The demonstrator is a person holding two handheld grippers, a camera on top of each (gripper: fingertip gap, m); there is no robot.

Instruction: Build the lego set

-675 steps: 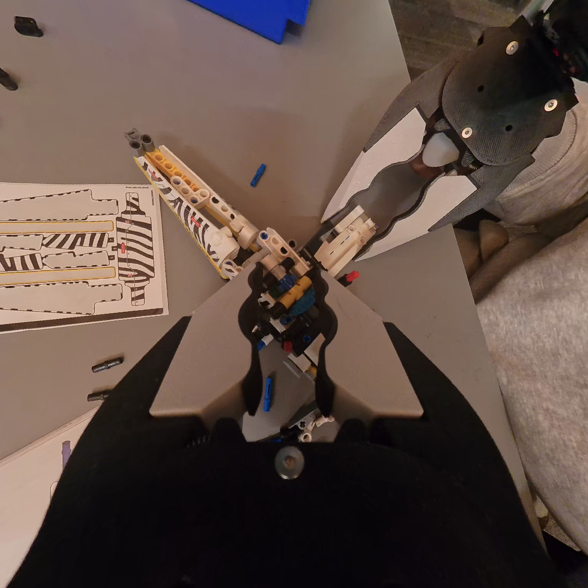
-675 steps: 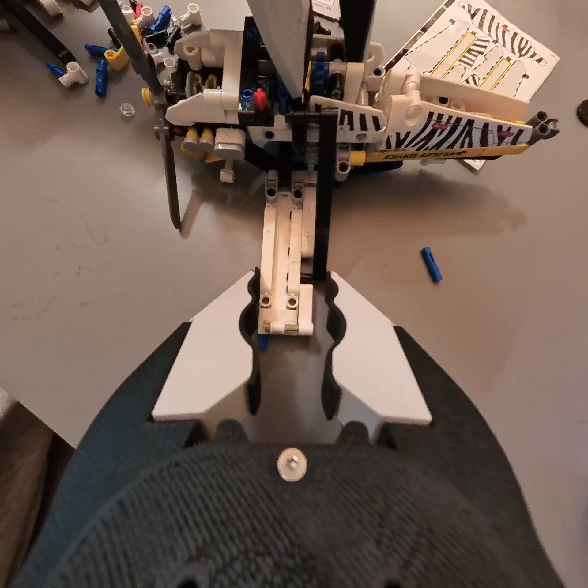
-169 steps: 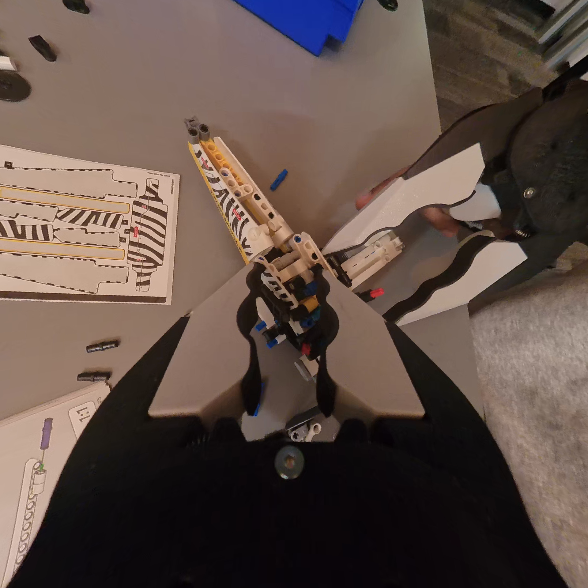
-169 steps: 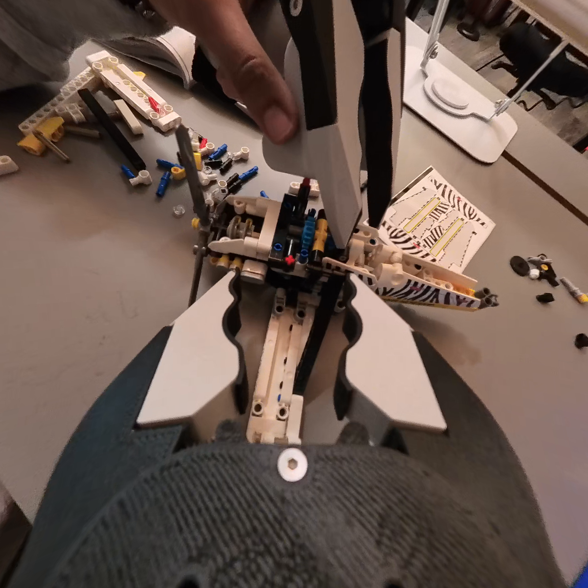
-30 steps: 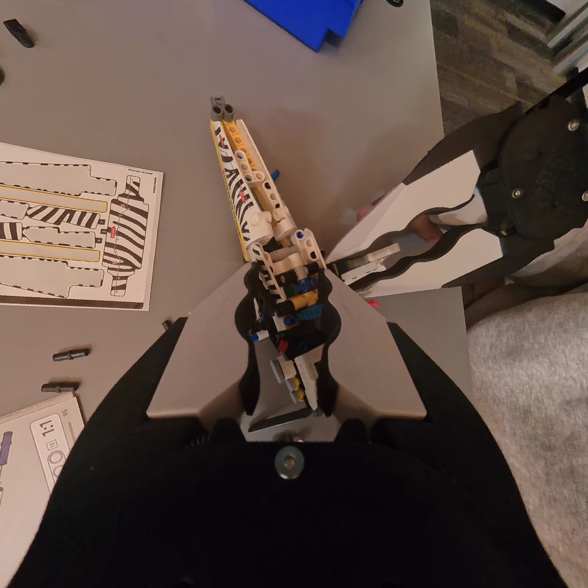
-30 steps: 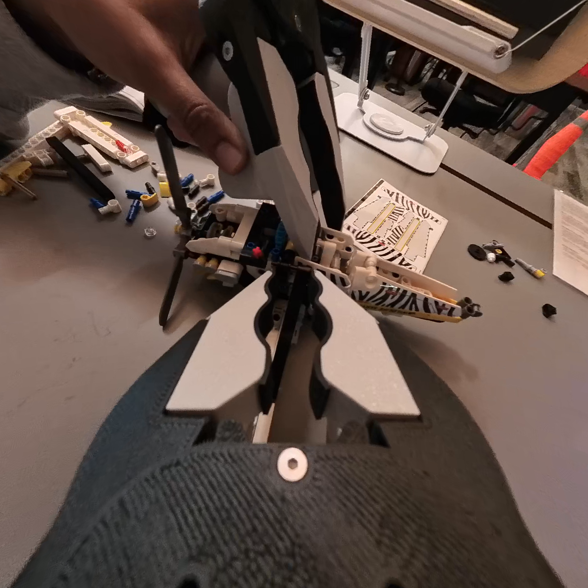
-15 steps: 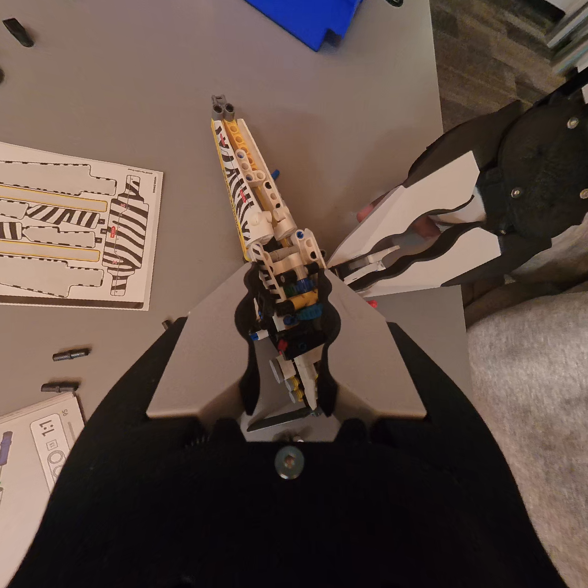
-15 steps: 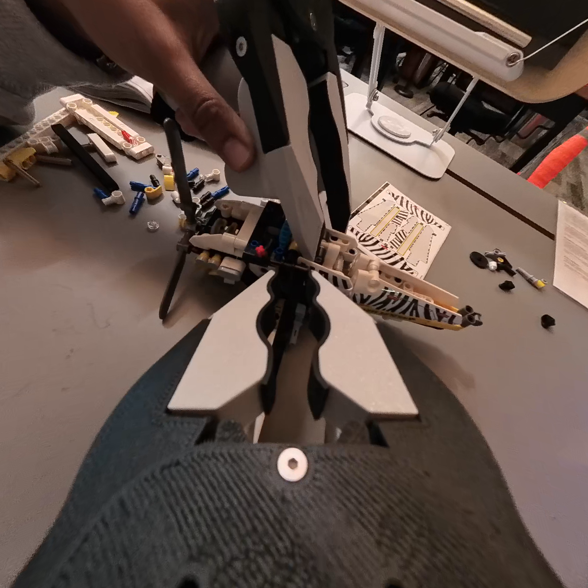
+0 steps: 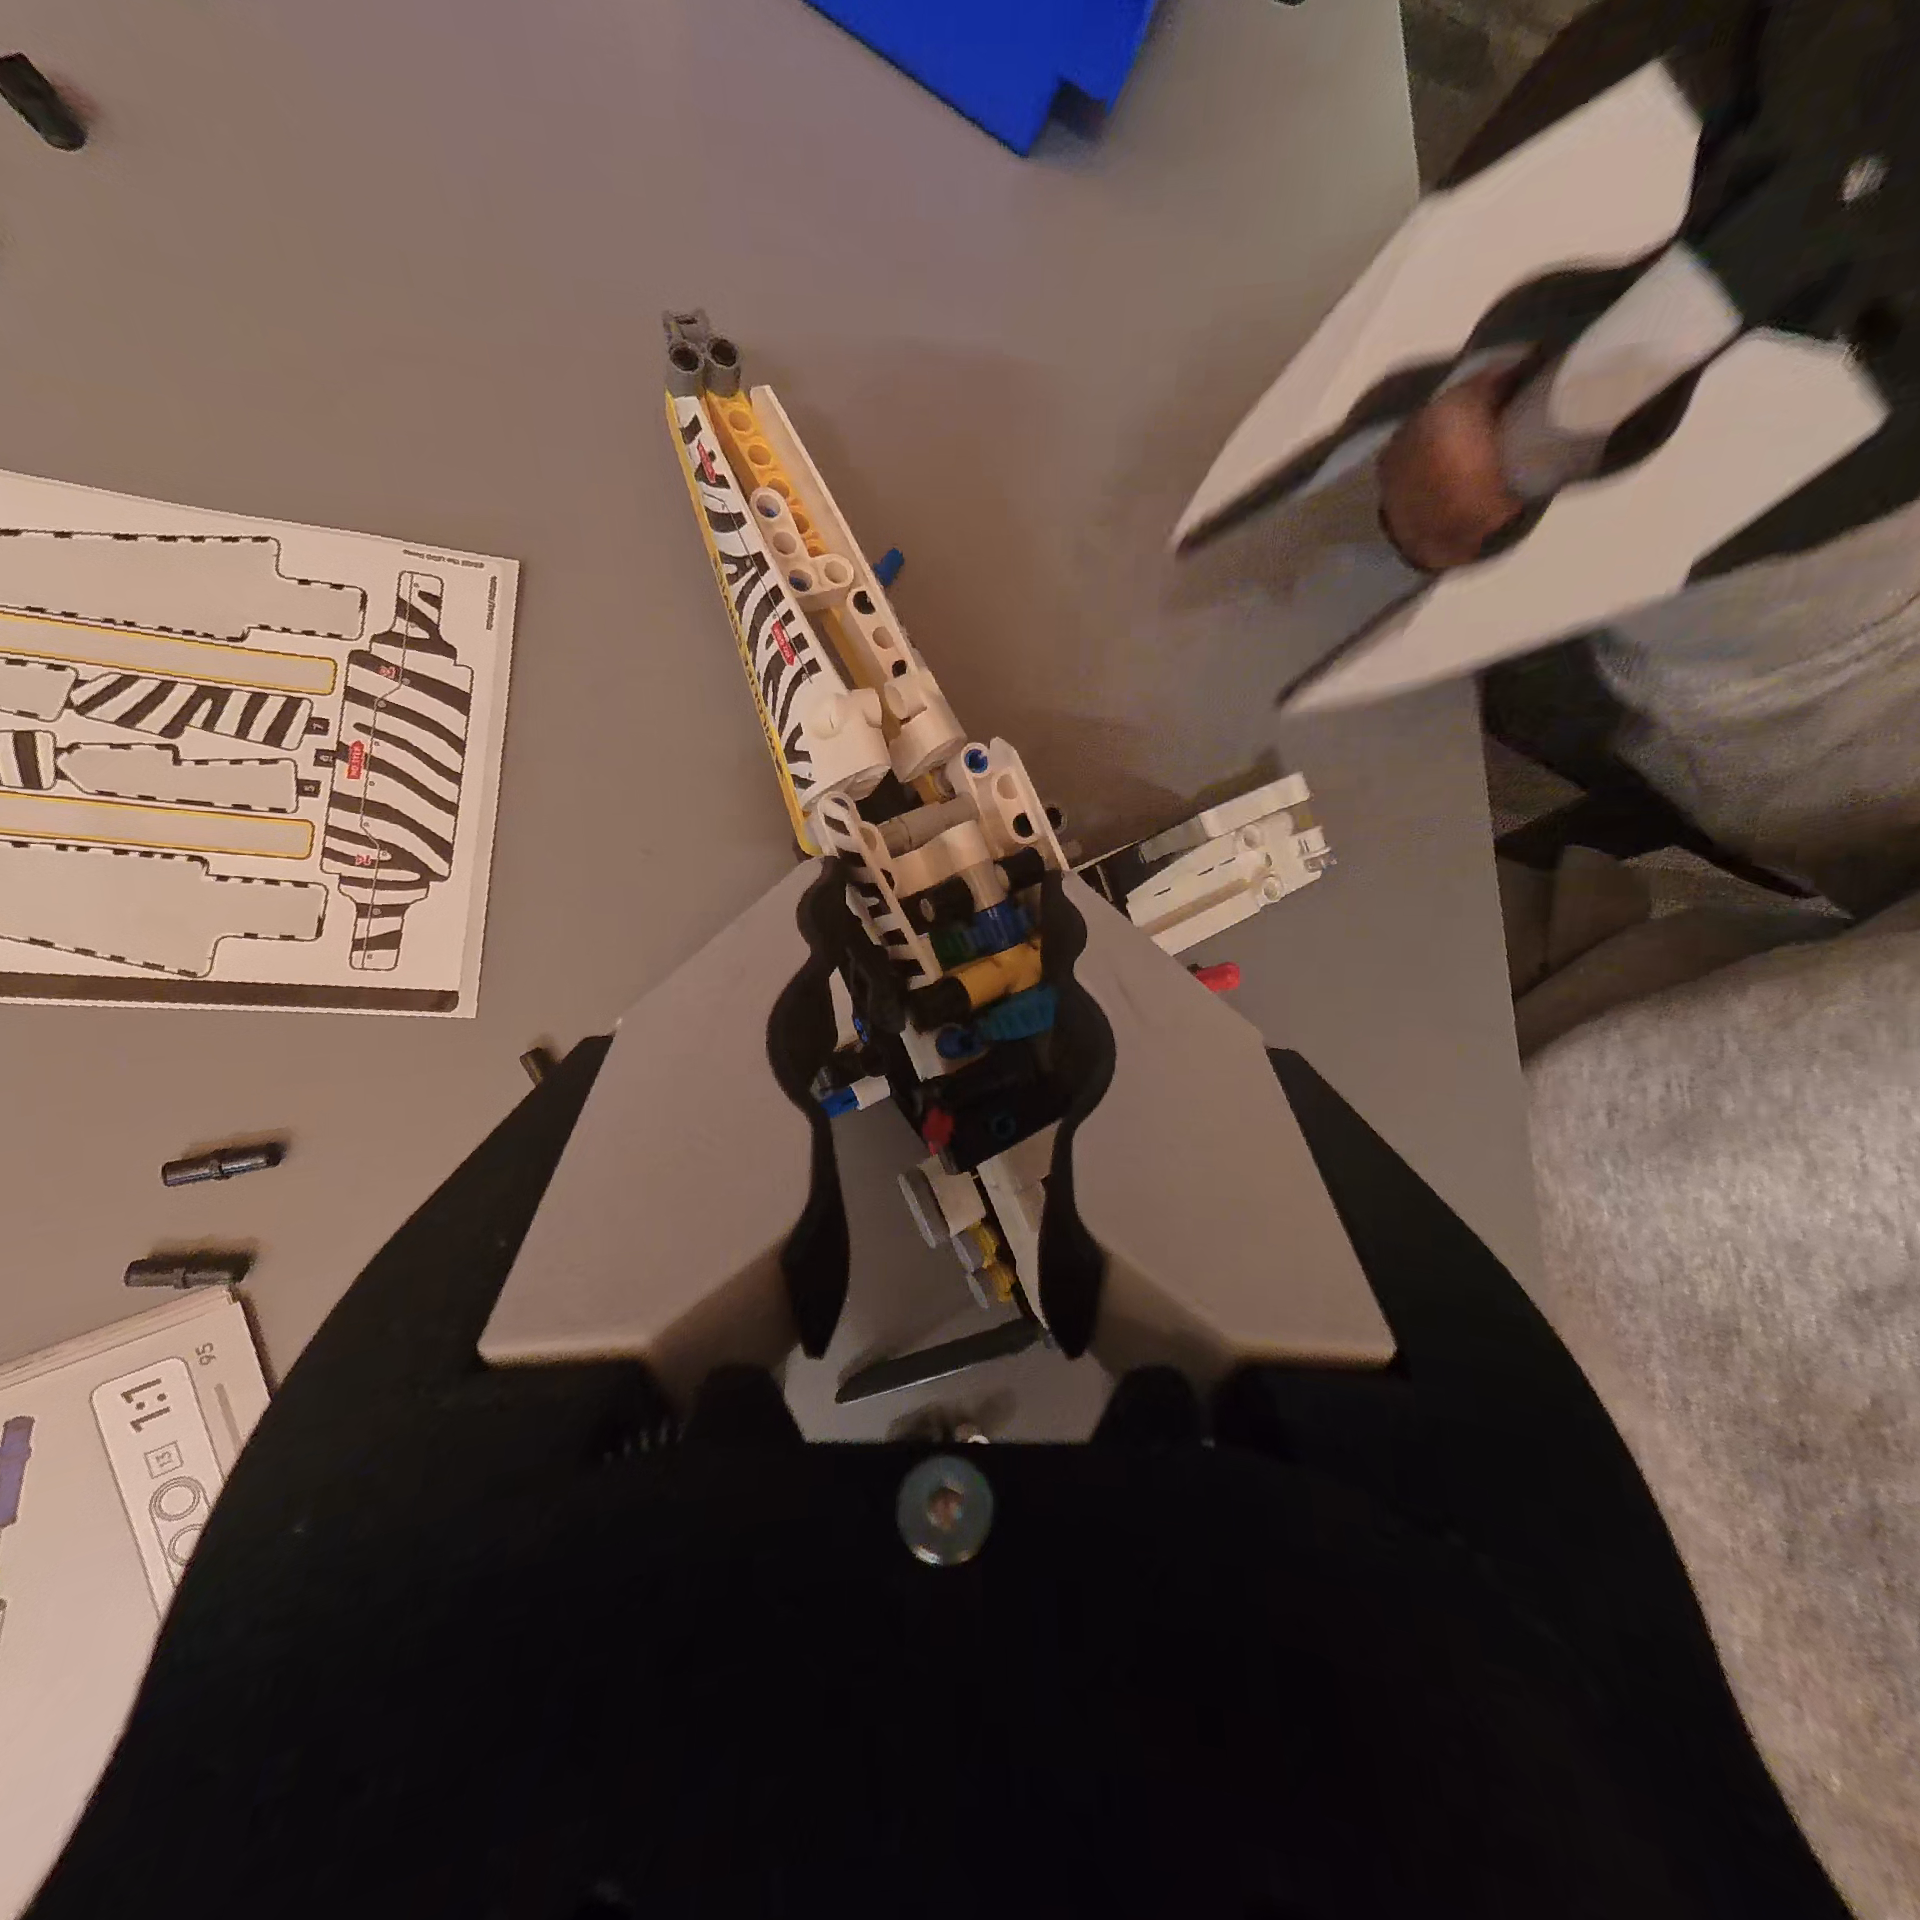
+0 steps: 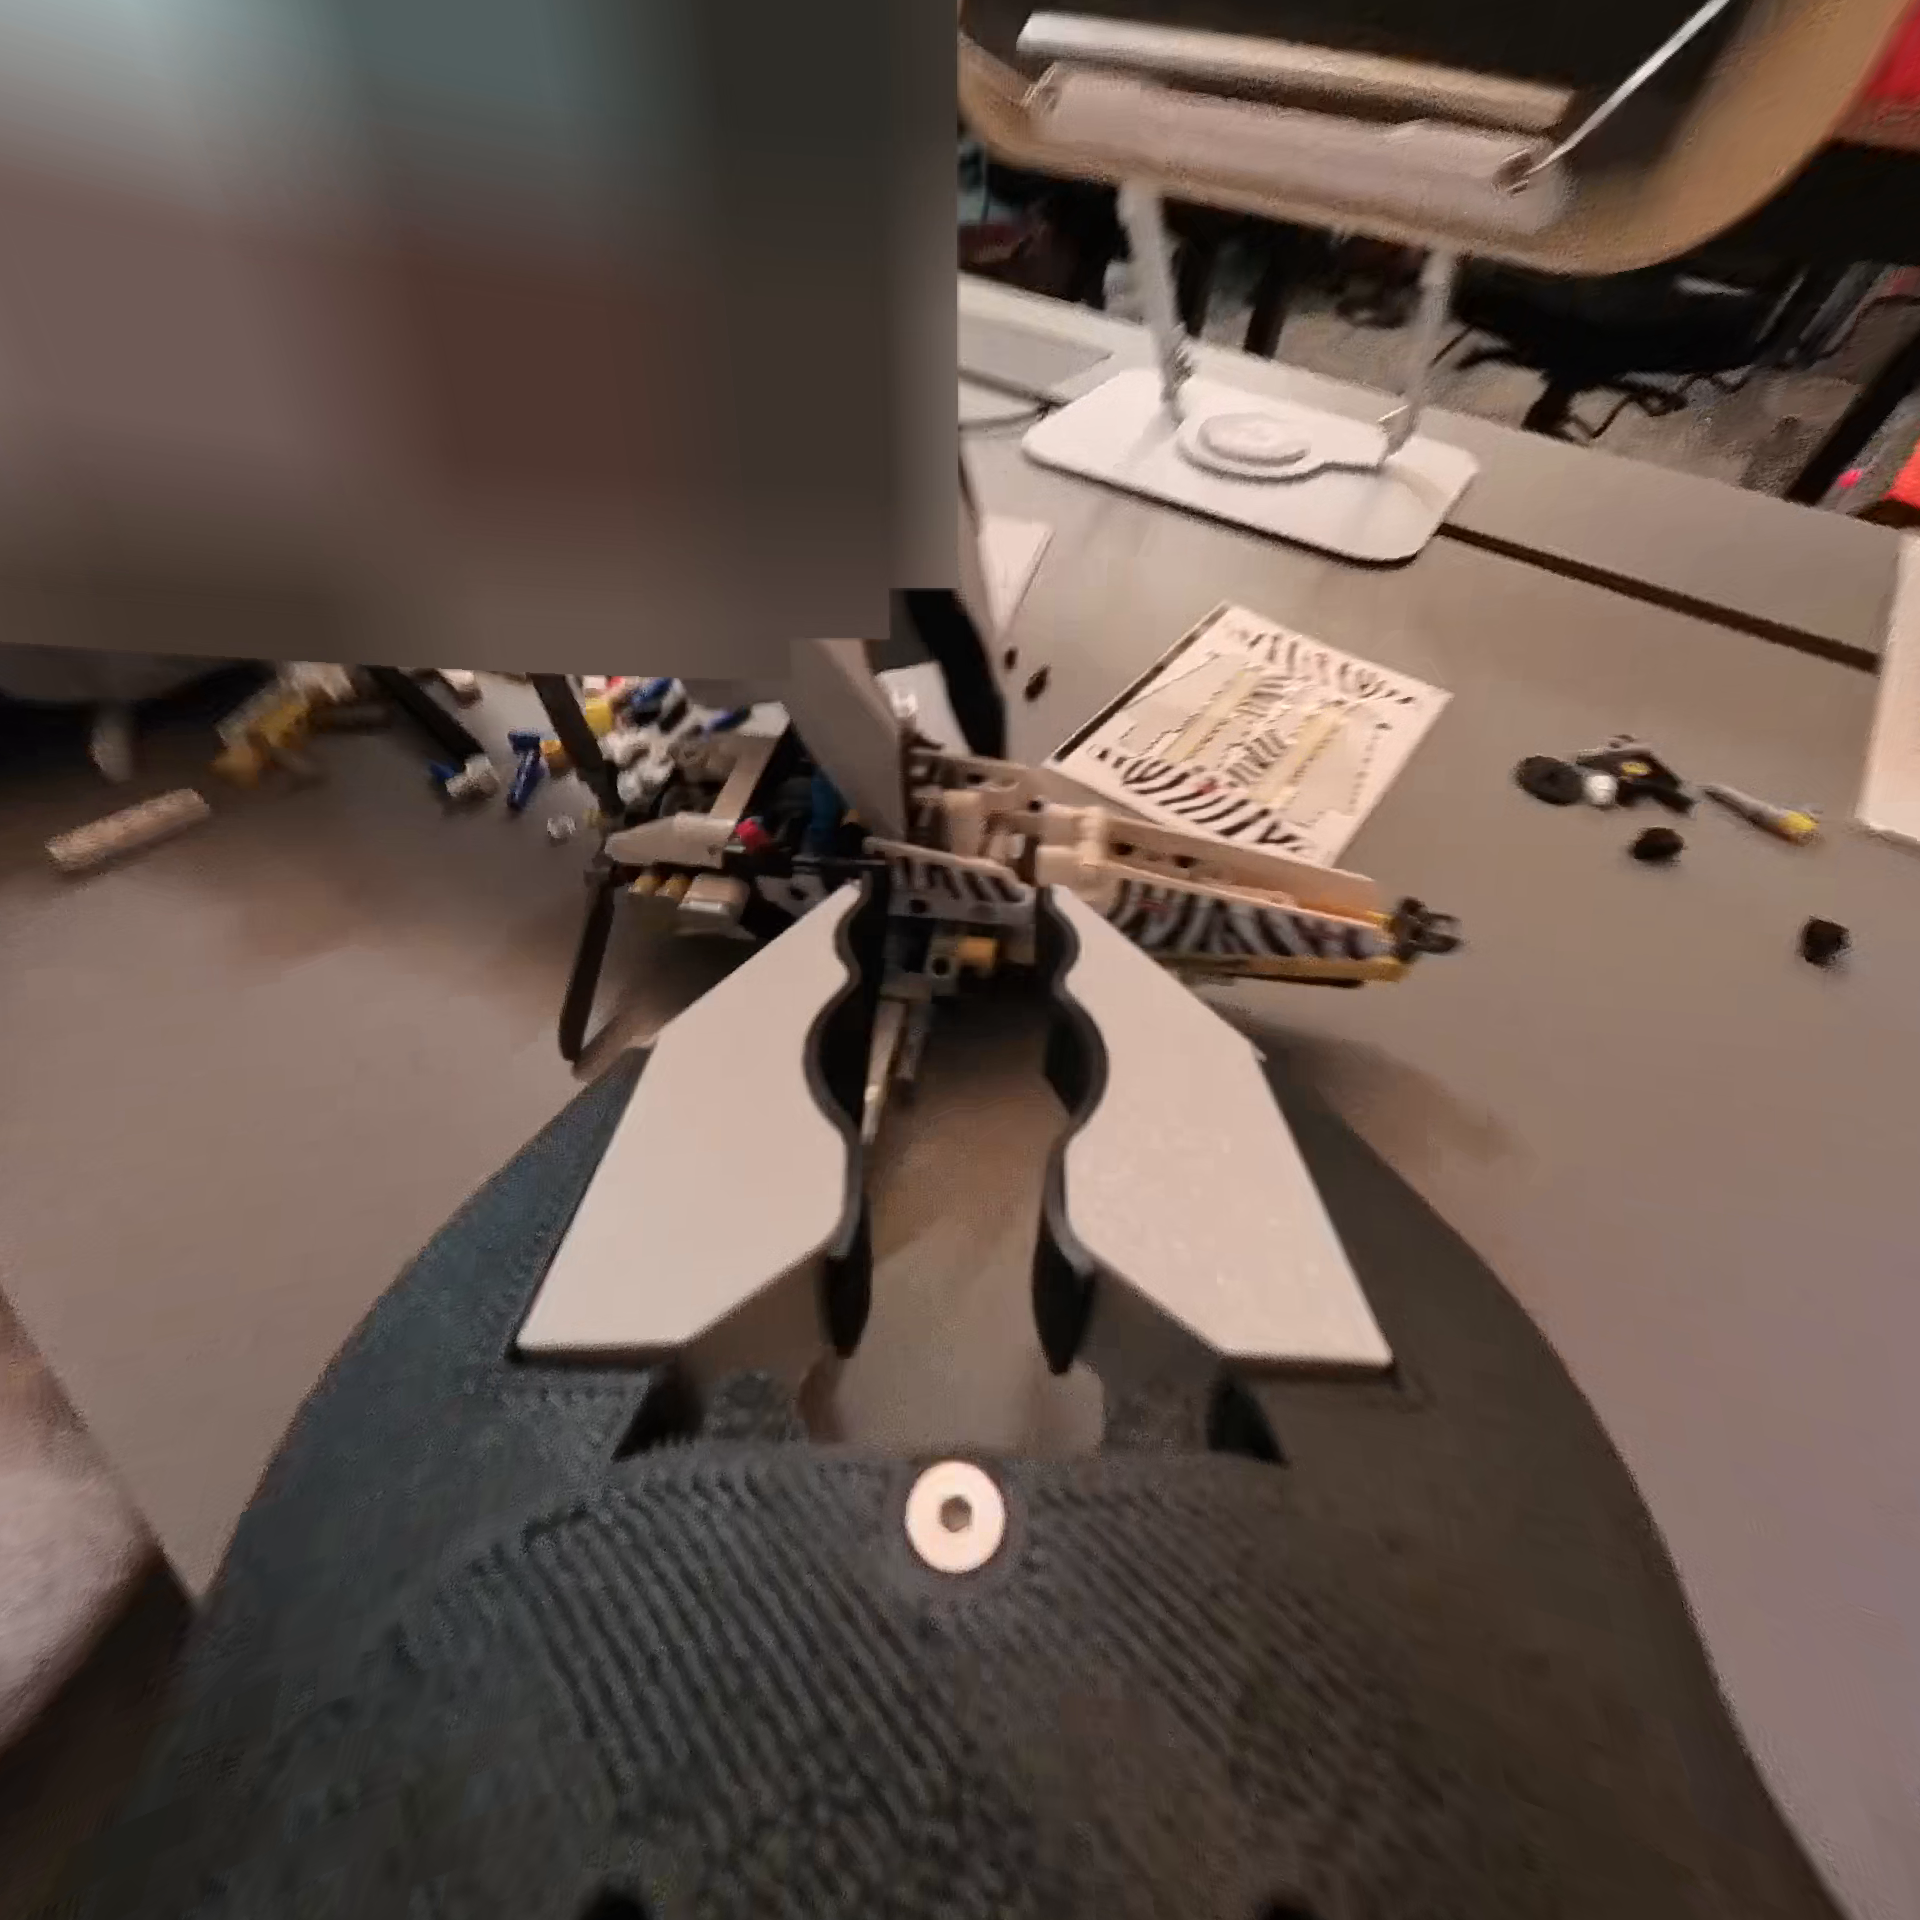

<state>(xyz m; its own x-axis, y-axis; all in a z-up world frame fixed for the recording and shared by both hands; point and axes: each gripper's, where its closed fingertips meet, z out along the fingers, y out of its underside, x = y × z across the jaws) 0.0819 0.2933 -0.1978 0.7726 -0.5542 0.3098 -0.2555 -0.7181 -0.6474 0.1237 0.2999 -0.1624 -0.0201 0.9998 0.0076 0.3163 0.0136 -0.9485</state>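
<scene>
The lego model (image 9: 831, 665), a plane with a zebra-striped yellow tail boom, lies on the grey table. My left gripper (image 9: 935, 894) is shut on its dark middle body, tail pointing away. A white wing (image 9: 1226, 852) sticks out to the right. My right gripper (image 9: 1236, 623) is open and empty, lifted up and right of the wing, blurred by motion. In the right wrist view the right gripper (image 10: 945, 914) hovers in front of the model (image 10: 1143, 862), with the wing (image 10: 894, 1049) seen low between its fingers. A left finger (image 10: 852, 748) comes down onto the model.
A zebra sticker sheet (image 9: 239, 748) lies left of the model, an instruction booklet (image 9: 104, 1455) at lower left, with two black pins (image 9: 223, 1164) between them. A blue box (image 9: 997, 52) is at the far edge. Loose pieces (image 10: 520, 769) lie behind the model. The table edge (image 9: 1455, 623) is close on the right. There is about 5 centimeters between the tips of the two grippers.
My right gripper has opened, let go of the wing and pulled back up and away from the model. My left gripper keeps its hold and has hardly moved.
</scene>
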